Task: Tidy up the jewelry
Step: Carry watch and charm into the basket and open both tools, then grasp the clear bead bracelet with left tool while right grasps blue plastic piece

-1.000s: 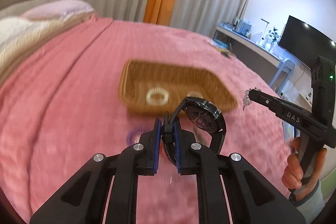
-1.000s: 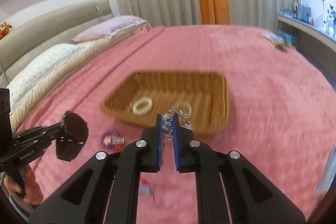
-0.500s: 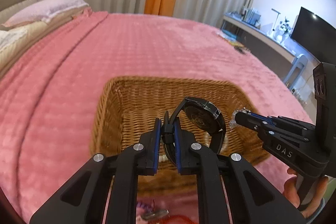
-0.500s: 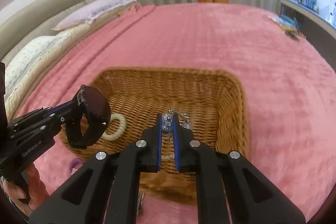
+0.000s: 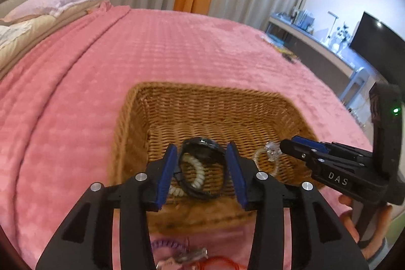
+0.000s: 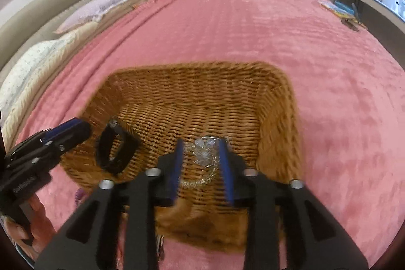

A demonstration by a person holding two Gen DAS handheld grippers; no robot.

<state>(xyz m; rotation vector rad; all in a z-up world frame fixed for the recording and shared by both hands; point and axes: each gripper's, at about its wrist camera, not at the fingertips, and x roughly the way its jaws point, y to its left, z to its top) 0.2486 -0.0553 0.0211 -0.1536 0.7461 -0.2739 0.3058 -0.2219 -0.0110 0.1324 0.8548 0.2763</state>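
both tongs are over the basket (image 5: 131,123), which sits on the pink bed (image 5: 76,92). step in hand, by the look of it: dropping two pieces into the basket at once.

left tongs (image 5: 201,171) are opening, pads apart with a clear gap each side of the watch (image 5: 202,151); the pads no longer press it. watch sits tilted between them near the basket's near-left corner, over a white coil band (image 5: 196,176); can't tell if it has landed or is still falling.

right tongs (image 6: 202,166) are opening too. the crystal bracelet (image 6: 205,151) lies loose between the pads, not gripped, toward the near edge of the basket floor, right of the watch. motion blur there, so exact contact is unclear.

to do it well: let both sets of tongs open fully before lifting, so strap or chain doesn't snag on a pad and get dragged out. lift straight up, not across the near wall. the two tongs are close, so pull them apart to their own sides. the chain is limp and may catch on the wicker; the watch is stiff and should settle flat.

more pieces wait on the bed just outside the basket's near edge: a purple coil (image 5: 164,244), a red cord (image 5: 222,262) and something small and silver beside them. the task isn't finished.
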